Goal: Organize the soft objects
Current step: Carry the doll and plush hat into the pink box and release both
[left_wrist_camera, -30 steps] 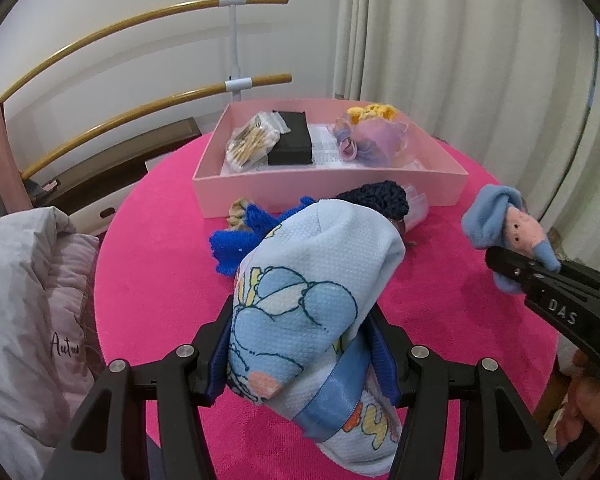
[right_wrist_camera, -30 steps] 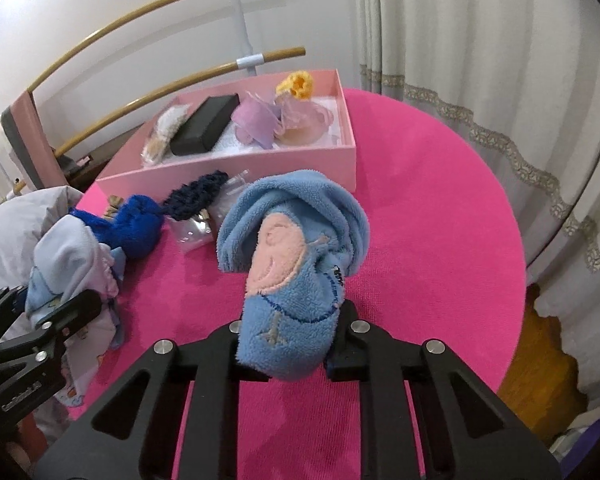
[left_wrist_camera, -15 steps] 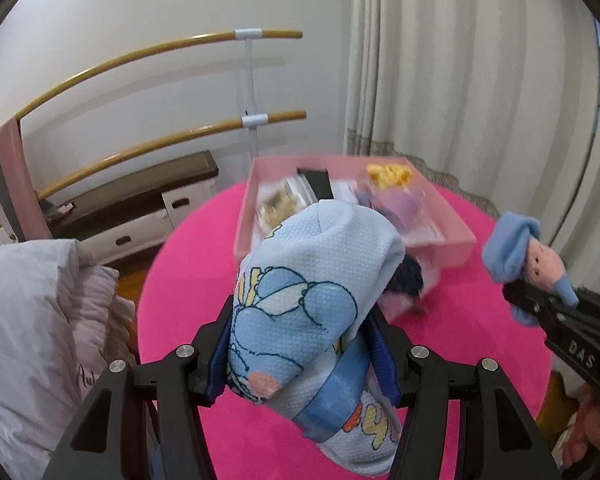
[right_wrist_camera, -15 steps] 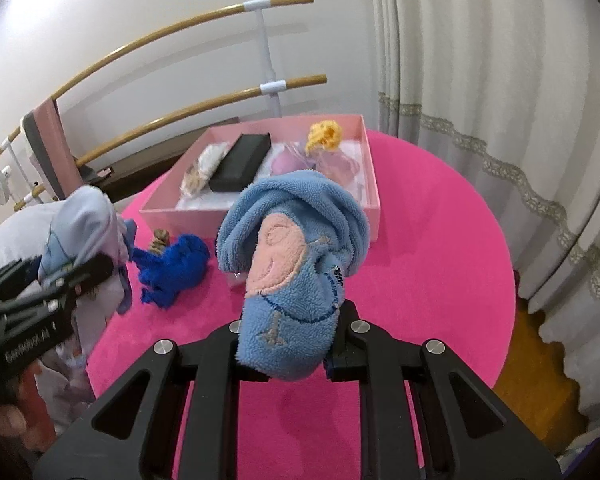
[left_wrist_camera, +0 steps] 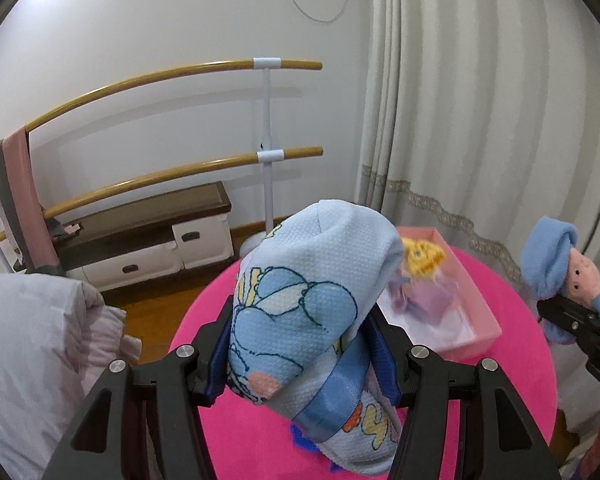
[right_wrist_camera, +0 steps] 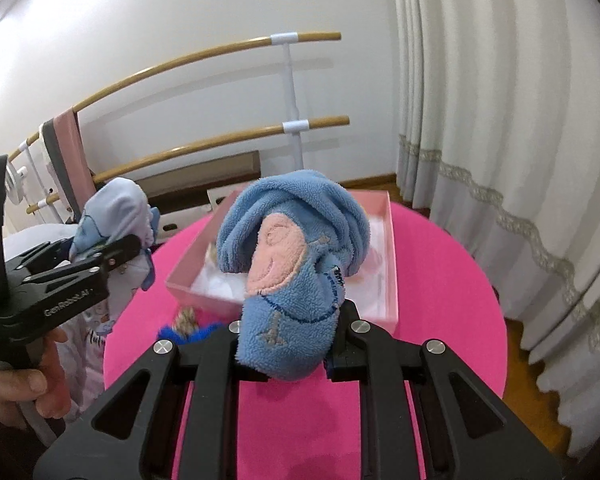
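Left gripper (left_wrist_camera: 304, 344): clenched on the printed blue cloth bundle (left_wrist_camera: 300, 312), blue pads pressing its sides; the jaws stand fairly wide because the roll is thick.
Right gripper (right_wrist_camera: 290, 354): clamped nearly shut on the blue fleece toy (right_wrist_camera: 292, 272), biting only its lower end, so most of the toy stands free above the fingers.
Round pink table (right_wrist_camera: 452, 320): lies well below both loads; each bundle hangs in the air, clear of the cloth, which I judge is a carry height meant to pass over the box wall.
Pink box (right_wrist_camera: 394, 280): open-topped, on the far part of the table, with a yellow and lilac soft item (left_wrist_camera: 420, 276) already inside; it looks the likely destination.
Cloth bundle, axis: its long axis runs from low near the camera up and away, rounded end highest and pointing toward the box; a blue ribbon band (left_wrist_camera: 340, 392) wraps the lower part, which keeps the roll together.
Fleece toy, axis: upright with a slight lean, folded head on top, pink face patch turned to the right wrist camera.
Blue knitted item (right_wrist_camera: 188, 330): rests on the table beside the box's near wall, not yet sorted.
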A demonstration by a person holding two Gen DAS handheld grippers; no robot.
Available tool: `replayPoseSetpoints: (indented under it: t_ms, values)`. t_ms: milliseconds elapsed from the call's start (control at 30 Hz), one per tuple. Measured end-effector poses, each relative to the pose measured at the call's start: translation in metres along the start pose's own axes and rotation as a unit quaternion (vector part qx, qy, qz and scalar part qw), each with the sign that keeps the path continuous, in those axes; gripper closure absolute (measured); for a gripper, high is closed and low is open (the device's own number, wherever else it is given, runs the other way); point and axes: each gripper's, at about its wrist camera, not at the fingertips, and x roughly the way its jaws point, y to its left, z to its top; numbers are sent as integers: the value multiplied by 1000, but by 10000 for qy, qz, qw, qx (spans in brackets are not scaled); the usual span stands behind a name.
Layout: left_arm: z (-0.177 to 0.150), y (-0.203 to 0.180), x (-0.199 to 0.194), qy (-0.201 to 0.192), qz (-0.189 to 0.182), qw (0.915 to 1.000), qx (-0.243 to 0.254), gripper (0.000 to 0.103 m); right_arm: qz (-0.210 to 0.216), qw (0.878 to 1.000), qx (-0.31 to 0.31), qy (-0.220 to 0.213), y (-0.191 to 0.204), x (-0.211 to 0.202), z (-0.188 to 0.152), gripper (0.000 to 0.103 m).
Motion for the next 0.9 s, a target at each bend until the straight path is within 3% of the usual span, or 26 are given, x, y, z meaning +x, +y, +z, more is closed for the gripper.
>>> replayPoseSetpoints:
  t_ms: [233, 433, 900]
  values:
    - [42, 1, 45, -42, -22, 10000, 49, 48, 166, 9999, 20, 2, 3, 28, 39, 87]
    - [64, -4, 97, 165, -102, 9998, 31, 48, 271, 9995, 49, 176, 0, 64, 63, 87]
    - [98, -6, 206, 555, -194, 9983, -20, 48, 238, 9970, 184, 713, -16, 140, 70, 87]
